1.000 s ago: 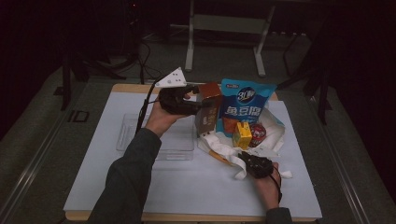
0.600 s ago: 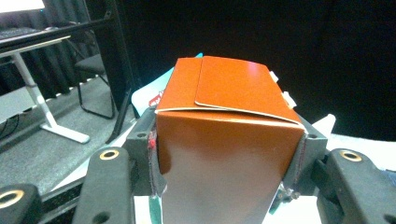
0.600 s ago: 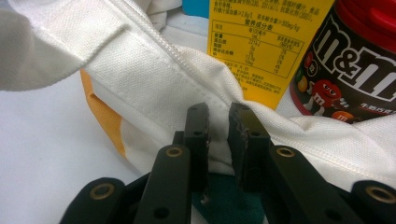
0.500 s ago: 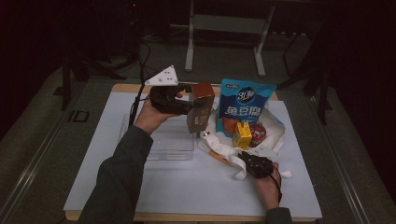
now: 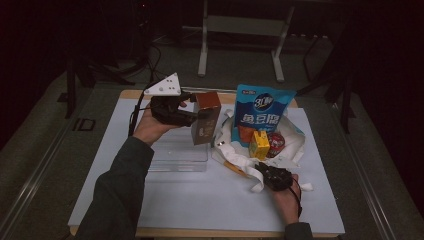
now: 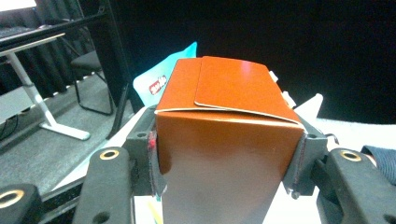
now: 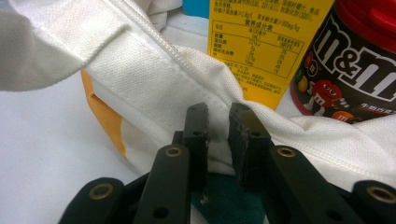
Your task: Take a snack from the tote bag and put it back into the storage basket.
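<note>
My left gripper point(image 5: 196, 120) is shut on a brown-orange carton point(image 5: 207, 107), held upright in the air above the right end of a clear plastic tray point(image 5: 177, 157). In the left gripper view the pads squeeze both sides of the carton point(image 6: 224, 140). At the front right, my right gripper point(image 5: 265, 172) rests low on the table, shut on the hem of a white cloth bag point(image 5: 235, 150). In the right gripper view its jaws point(image 7: 218, 135) pinch the bag's seamed edge point(image 7: 154, 79).
A blue snack pouch point(image 5: 260, 115) stands in the bag, with a yellow drink carton point(image 5: 259, 145) and a dark M&M's tub point(image 5: 276, 142) in front of it. The white mat point(image 5: 200, 200) covers the table. A desk frame stands behind the far edge.
My left gripper has carried the brown-orange carton leftward, away from the bag and pouch, to above the clear tray. The right gripper has stayed put on the bag's hem.
</note>
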A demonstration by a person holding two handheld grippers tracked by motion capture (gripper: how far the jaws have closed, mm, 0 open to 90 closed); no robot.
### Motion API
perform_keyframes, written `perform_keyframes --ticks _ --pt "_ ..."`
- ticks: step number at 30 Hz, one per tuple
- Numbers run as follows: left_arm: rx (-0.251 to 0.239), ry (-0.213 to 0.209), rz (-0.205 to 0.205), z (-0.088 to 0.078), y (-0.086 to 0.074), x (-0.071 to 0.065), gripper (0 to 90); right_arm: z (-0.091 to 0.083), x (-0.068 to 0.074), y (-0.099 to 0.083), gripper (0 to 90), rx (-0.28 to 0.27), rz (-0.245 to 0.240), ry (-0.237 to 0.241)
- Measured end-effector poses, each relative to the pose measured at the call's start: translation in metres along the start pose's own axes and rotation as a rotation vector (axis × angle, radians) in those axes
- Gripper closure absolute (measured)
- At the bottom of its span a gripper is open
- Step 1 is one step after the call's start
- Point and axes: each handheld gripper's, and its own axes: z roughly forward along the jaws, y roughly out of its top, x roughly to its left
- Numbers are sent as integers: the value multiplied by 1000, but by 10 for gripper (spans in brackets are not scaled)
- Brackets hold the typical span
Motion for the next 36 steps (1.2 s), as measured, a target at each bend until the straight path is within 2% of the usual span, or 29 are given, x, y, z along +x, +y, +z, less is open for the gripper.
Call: perform_keyframes --ticks 11,13,17,21,36 --pt "20 -21 4 -14 -5 0 427 0 0 0 769 0 0 -1" --pt "22 -9 6 -17 -7 1 427 0 0 0 769 0 0 -1" --pt "24 -13 0 -21 -10 3 427 0 0 0 769 0 0 1" --pt "42 -7 7 -23 -13 4 428 0 0 0 768 -1 1 2" --pt "100 -40 6 -30 -27 7 427 0 0 0 768 -1 1 1"
